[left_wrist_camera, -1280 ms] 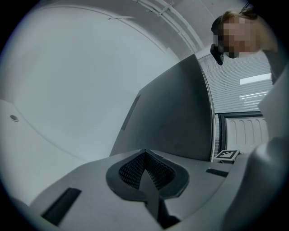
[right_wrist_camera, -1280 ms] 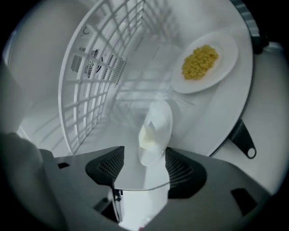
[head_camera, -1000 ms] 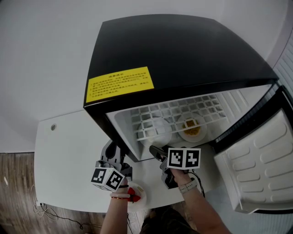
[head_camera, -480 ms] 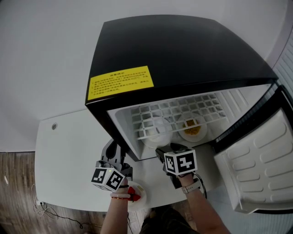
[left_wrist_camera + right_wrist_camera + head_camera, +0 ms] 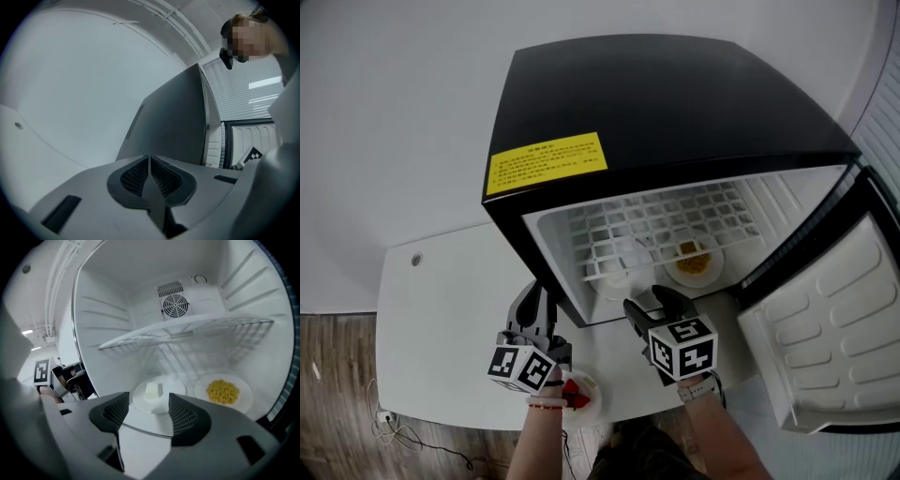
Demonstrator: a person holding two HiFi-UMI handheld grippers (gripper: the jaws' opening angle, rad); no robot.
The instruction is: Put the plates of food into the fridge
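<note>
The black fridge (image 5: pixel 675 103) stands open on the white table (image 5: pixel 441 319). On its floor sit a white plate with a pale block (image 5: pixel 157 392) and a plate of yellow corn (image 5: pixel 224 391); both show in the head view, the block plate (image 5: pixel 614 272) left of the corn plate (image 5: pixel 694 262). My right gripper (image 5: pixel 654 305) is open and empty just outside the fridge mouth, its jaws framing the block plate (image 5: pixel 146 411). My left gripper (image 5: pixel 534 309) is shut, beside the fridge's left wall. A plate with red food (image 5: pixel 579 398) sits at the table's front edge, under my left wrist.
The fridge door (image 5: pixel 825 347) hangs open to the right. A white wire shelf (image 5: pixel 187 331) spans the fridge above the two plates. A fan grille (image 5: pixel 174 305) is on the back wall. A round hole (image 5: pixel 416 259) marks the table's left part.
My right gripper has drawn back out of the fridge toward me and rightward, empty, leaving the plates inside. The left gripper has stayed put.
</note>
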